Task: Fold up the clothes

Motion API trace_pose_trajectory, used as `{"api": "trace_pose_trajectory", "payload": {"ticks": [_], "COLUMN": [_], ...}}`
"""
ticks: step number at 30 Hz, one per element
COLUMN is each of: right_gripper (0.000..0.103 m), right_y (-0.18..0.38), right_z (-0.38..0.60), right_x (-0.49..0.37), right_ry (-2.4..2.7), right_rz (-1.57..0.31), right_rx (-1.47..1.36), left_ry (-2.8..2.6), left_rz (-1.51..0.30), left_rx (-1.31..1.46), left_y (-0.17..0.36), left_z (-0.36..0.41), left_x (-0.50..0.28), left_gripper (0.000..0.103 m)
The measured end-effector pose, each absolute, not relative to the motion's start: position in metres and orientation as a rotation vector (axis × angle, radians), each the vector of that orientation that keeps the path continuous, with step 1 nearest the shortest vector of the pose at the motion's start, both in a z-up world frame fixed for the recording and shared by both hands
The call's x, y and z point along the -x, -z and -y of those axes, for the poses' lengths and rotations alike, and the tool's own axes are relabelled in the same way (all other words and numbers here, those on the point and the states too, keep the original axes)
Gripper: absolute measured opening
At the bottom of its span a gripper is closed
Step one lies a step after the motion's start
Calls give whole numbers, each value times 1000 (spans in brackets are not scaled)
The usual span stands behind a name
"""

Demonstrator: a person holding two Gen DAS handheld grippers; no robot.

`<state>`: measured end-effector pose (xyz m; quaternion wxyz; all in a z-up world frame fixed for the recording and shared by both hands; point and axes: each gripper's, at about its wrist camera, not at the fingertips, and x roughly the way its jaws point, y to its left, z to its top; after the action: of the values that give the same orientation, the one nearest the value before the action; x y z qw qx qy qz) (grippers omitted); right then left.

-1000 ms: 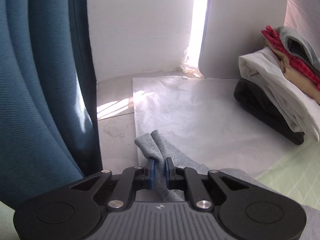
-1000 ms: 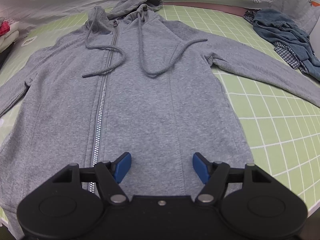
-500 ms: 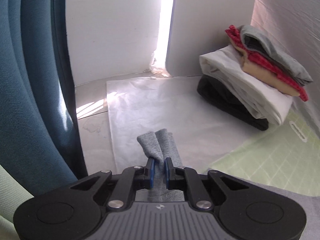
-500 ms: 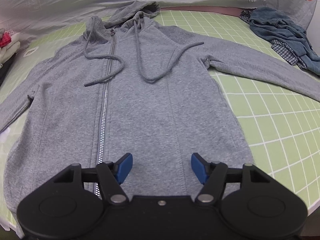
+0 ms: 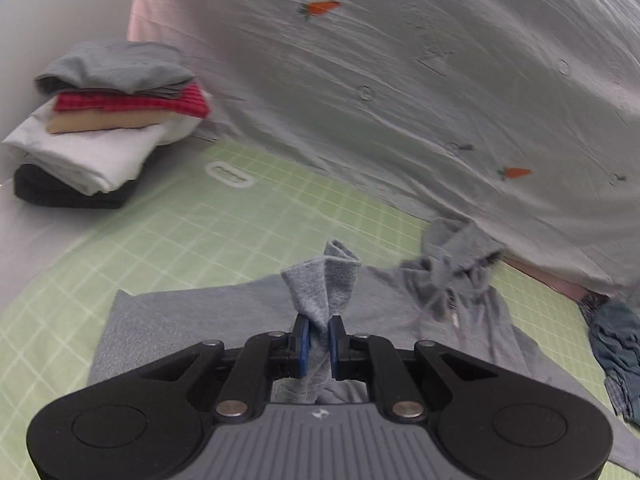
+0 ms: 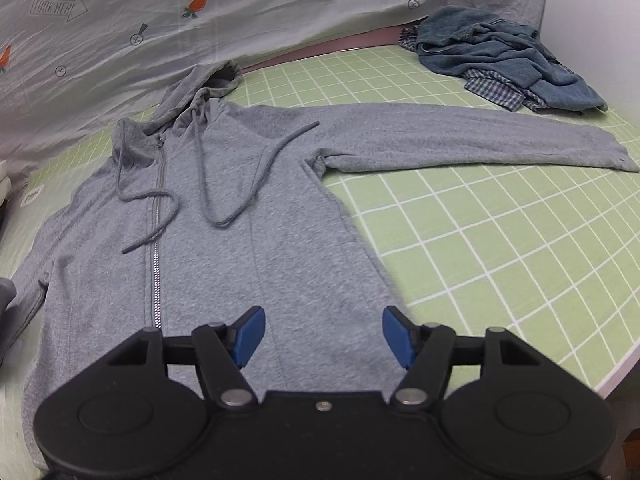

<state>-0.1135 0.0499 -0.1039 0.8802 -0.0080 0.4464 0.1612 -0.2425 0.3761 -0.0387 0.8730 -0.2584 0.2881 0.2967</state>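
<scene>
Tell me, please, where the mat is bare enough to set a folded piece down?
Bare mat lies below the hoodie's outstretched sleeve, and between the folded stack and hoodie. Crowded: the denim pile corner.

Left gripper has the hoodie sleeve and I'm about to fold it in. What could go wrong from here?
1. The left gripper pinches only a narrow bunch of the sleeve cuff; a quick pull may slip it free.
2. The loose drawstrings lie across the gray hoodie chest and may get trapped under the folded sleeve.
3. The right gripper hovers open above the hem, holding nothing, so the body may drag on the green mat.
</scene>
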Motion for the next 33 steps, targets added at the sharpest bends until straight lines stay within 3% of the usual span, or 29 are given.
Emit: {"api": "trace_pose_trajectory", "payload": {"ticks": [3, 5, 7, 11, 21, 33], "right_gripper": [66, 67, 68, 69, 63, 28], "right_y": [101, 98, 96, 95, 96, 117], "right_z": [-34, -29, -27, -35, -130, -196], "right_x": [109, 106, 103, 91, 59, 73], "right_ry": [-290, -269, -252, -259, -486, -720], "right_rz": [-915, -898, -879, -862, -869, -994], "right_rx": [-20, -31, -41, -65, 45, 133], "left_ry": [-481, -506, -542, -614, -897, -919], "left_rz": [-692, -743, -793, -892, -1106, -1153], "left_rx": [538, 522, 502, 461, 561, 614], "left_y": [44, 49, 54, 64, 113, 140], "left_z": [-345, -347, -351, -360, -432, -451], "left_x": [209, 207, 208, 208, 264, 274], "left_gripper": [24, 61, 75, 85, 86, 98]}}
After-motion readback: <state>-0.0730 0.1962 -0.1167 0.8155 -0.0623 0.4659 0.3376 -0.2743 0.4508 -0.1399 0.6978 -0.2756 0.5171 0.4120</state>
